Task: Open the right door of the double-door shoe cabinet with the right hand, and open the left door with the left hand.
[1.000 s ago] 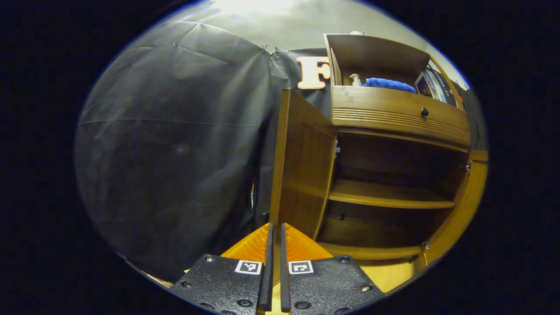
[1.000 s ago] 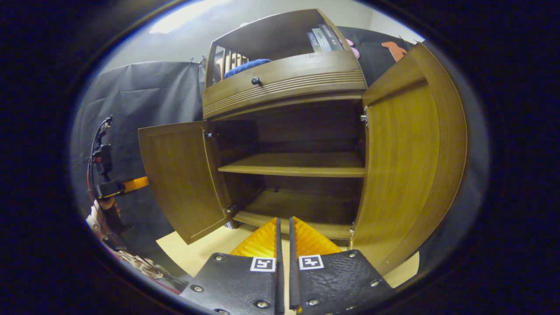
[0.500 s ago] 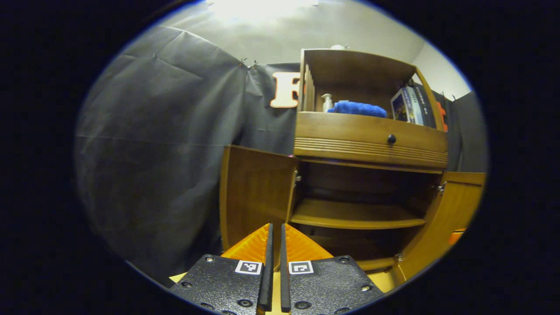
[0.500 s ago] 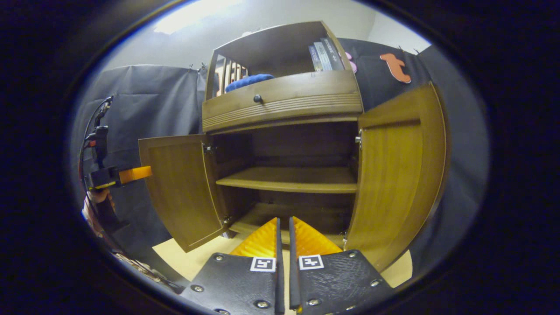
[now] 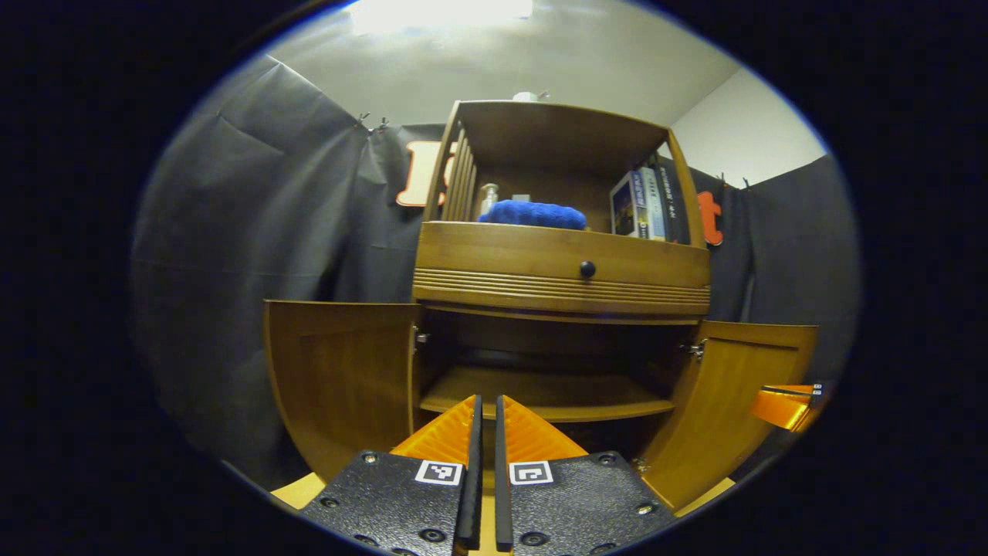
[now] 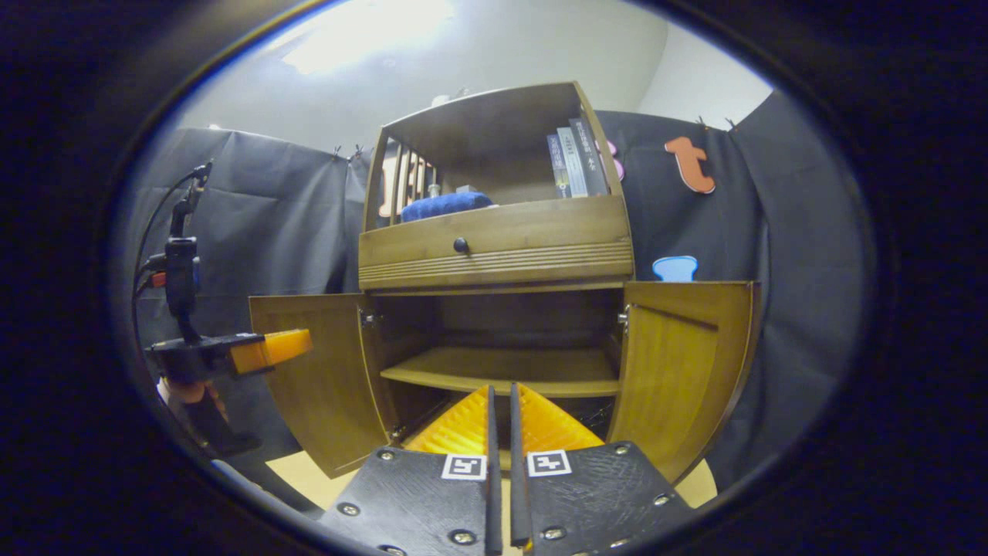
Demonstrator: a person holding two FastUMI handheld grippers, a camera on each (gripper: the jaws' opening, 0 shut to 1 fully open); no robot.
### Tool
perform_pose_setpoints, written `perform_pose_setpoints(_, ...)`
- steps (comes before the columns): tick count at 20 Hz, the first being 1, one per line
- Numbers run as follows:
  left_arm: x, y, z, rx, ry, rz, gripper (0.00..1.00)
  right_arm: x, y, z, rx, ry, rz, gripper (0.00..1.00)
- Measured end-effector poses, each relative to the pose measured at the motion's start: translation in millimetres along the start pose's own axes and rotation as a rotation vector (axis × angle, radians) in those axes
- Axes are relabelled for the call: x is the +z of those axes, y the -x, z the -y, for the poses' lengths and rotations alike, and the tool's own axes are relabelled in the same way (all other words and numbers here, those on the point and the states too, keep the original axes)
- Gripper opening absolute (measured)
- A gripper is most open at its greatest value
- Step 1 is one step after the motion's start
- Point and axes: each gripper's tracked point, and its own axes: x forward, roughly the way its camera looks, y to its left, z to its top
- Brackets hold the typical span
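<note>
- Shoe cabinet (image 5: 561, 266): stands against the booth's black cloth wall, both lower doors swung wide.
- Left door (image 5: 340, 378) and right door (image 5: 733, 409): each hangs outward from its side of the shoe cabinet, exposing the inner shelf (image 5: 540, 394).
- Left gripper (image 5: 484, 432): in front of the shoe cabinet, apart from it, fingers pressed together on nothing.
- Right gripper (image 6: 500, 432): likewise in front of the shoe cabinet, fingers together and empty.
- Above the doors: a drawer with a dark knob (image 5: 587, 269); on top, a blue towel (image 5: 532, 214) and books (image 5: 639, 205).
</note>
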Motion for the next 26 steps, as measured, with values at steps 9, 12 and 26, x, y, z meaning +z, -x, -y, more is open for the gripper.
perform_pose_setpoints(9, 9.5, 1.2, 58.0, -0.126, 0.017, 0.028, 0.08, 14.9, 11.4, 3.5, -0.063, 0.032, 0.043, 0.11)
perform_pose_setpoints(12, 9.6, -1.9, 64.5, -0.140, 0.014, 0.032, 0.46, 13.4, 14.8, 2.0, -0.057, 0.027, 0.042, 0.54)
perform_pose_setpoints(26, -12.0, -29.6, 82.6, -0.234, 0.014, 0.012, 0.95, 19.5, 11.4, 13.5, -0.159, 0.055, 0.060, 0.96)
